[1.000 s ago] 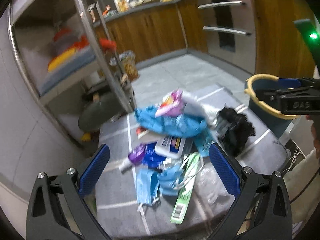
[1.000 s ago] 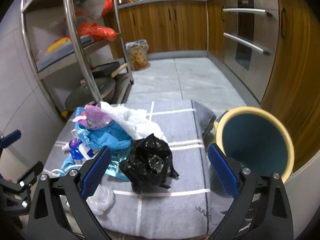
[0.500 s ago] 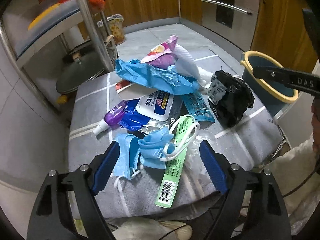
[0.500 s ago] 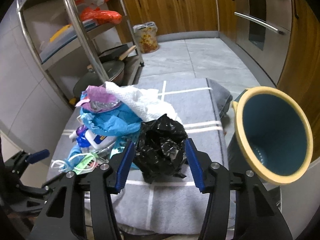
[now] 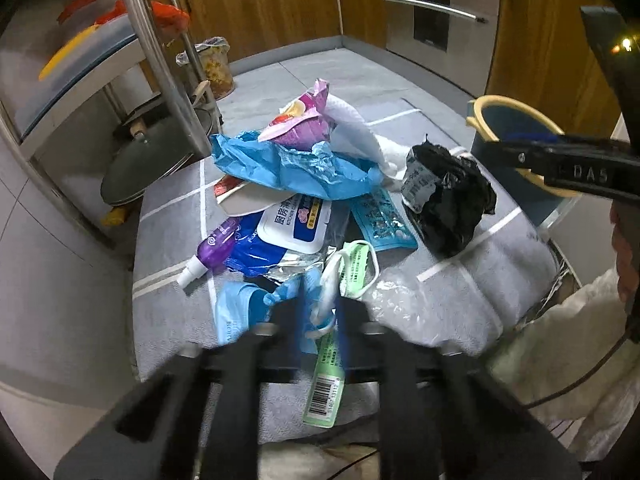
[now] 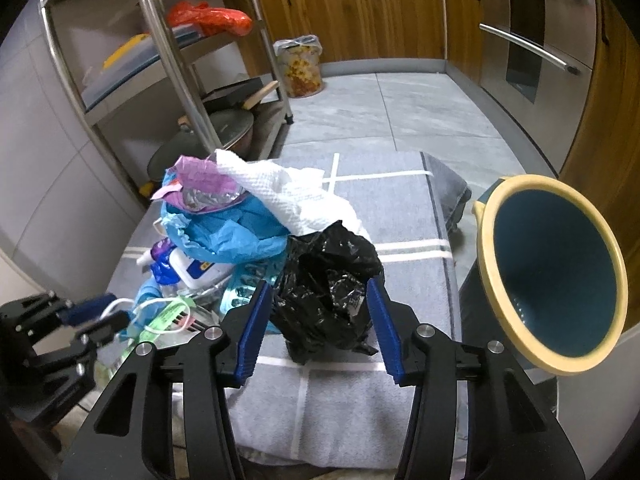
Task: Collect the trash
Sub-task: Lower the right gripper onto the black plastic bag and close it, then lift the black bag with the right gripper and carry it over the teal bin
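Two hand-held grippers work over a table draped in a grey white-striped towel [image 6: 400, 216]. The left hand-held gripper [image 5: 318, 320], blurred, is nearly closed around a blue face mask [image 5: 240, 312]. The right hand-held gripper [image 6: 318, 320] stands half-open, straddling a black plastic bag [image 6: 328, 288]. At 3 o'clock sits a blue yellow-rimmed bin [image 6: 556, 276]; a steel shelf rack [image 6: 160, 40], wooden cabinets [image 6: 360, 8] and tiled floor lie beyond.

Table: draped in a grey towel [image 6: 404, 216] with white stripes.
On the towel: black bag [image 6: 328, 292], purple spray bottle [image 5: 212, 250], blue face mask [image 5: 236, 312], green barcoded strip [image 5: 330, 376], clear plastic [image 5: 404, 300].
Heap: blue plastic [image 5: 296, 168] upon wipes packet [image 5: 296, 220].
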A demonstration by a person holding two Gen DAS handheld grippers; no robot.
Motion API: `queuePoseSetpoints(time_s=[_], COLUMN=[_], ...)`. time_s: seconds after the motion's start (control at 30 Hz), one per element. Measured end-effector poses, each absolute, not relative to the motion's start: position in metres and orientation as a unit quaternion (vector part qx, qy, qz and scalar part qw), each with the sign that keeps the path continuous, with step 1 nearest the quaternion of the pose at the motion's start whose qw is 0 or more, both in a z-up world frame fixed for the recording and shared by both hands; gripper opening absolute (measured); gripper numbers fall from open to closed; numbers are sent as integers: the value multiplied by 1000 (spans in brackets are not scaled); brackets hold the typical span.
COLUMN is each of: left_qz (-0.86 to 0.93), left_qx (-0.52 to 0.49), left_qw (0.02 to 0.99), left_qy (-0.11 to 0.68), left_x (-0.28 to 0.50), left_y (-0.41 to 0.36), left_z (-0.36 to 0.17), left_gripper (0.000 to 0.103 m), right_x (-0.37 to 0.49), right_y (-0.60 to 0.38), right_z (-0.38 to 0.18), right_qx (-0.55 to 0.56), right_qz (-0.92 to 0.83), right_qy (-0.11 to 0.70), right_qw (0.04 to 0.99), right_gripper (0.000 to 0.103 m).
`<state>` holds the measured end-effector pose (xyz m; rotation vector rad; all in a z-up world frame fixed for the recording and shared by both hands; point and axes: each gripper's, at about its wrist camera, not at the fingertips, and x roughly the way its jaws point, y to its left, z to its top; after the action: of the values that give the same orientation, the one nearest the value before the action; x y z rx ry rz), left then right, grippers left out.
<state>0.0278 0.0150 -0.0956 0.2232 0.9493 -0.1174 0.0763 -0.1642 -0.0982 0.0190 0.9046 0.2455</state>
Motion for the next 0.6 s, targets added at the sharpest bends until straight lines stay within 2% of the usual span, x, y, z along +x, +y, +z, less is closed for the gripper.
queuePoseSetpoints(time_s=[0.3,0.6], left_qz=[-45,-63], left_qx=[45,56], left_qw=[920,950], left_qy=[387,302], left_x=[25,23], left_y=[43,33], left_z=[-50,7], left_gripper=[3,3], right_x=[80,88], right_y=[-174,-170], right_z=[-99,-103], right_qx=[25,47], right_qz=[106,134], right_qy=[437,436], right_qw=[893,889], right_gripper=[52,52])
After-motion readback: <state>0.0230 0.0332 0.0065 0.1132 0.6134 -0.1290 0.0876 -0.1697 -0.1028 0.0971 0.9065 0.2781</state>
